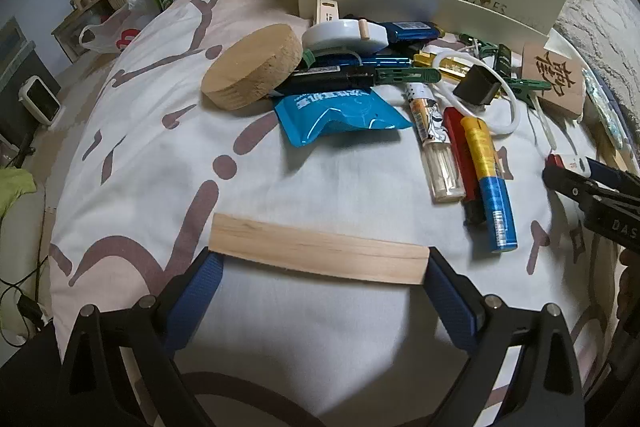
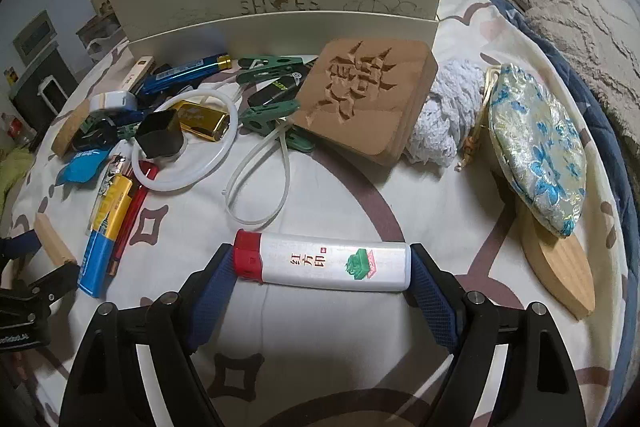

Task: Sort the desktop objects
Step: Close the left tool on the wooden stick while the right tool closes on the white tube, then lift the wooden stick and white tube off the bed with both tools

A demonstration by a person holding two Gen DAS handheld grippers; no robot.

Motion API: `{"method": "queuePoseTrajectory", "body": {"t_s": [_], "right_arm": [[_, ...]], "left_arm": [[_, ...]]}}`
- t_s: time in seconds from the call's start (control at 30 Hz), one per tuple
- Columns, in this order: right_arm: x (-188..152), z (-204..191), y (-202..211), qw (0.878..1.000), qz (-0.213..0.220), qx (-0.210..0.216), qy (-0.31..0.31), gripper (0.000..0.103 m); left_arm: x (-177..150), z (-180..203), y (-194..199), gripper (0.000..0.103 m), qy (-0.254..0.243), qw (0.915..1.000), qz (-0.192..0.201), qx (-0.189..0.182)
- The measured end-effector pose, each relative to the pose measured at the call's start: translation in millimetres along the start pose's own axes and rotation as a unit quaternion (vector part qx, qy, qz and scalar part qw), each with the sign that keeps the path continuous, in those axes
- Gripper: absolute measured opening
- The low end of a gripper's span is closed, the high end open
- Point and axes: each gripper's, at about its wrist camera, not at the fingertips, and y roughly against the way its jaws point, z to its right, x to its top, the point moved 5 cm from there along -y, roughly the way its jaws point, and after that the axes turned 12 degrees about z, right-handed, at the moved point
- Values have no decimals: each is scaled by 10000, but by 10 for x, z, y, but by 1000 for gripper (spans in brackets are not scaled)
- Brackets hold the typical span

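— Left wrist view: left gripper [image 1: 318, 261] clenching a wooden strip [image 1: 318, 253] end to end, over the patterned cloth [image 1: 160, 155].

— Right gripper [image 2: 322, 265] clamping a white lighter [image 2: 324, 263] lengthwise — pads pressing both ends.

— Judging progress: barely starting. Lighters, clips, cork disc [image 1: 252, 65] lying piled before the shoe box [image 2: 280, 3] — sorting mostly remaining.

The left gripper [image 1: 319, 263] is clamping a wooden bar [image 1: 316, 251] endwise between its 2 blue pads [image 1: 202, 287] above the patterned sheet [image 1: 160, 155]; lighters [image 1: 464, 155] are lying beyond.
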Motion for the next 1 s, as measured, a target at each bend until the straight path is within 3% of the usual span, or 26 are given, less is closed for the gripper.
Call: {"method": "queuePoseTrajectory", "body": {"t_s": [0.43, 1.0], "right_arm": [[-4, 17, 48, 9998, 171, -7, 32, 84], [220, -157, 395, 9989, 446, 117, 93, 84]], "left_arm": [[93, -88, 16, 98, 223, 9997, 81, -53], [390, -37, 303, 98, 302, 9981, 514, -165]]}}
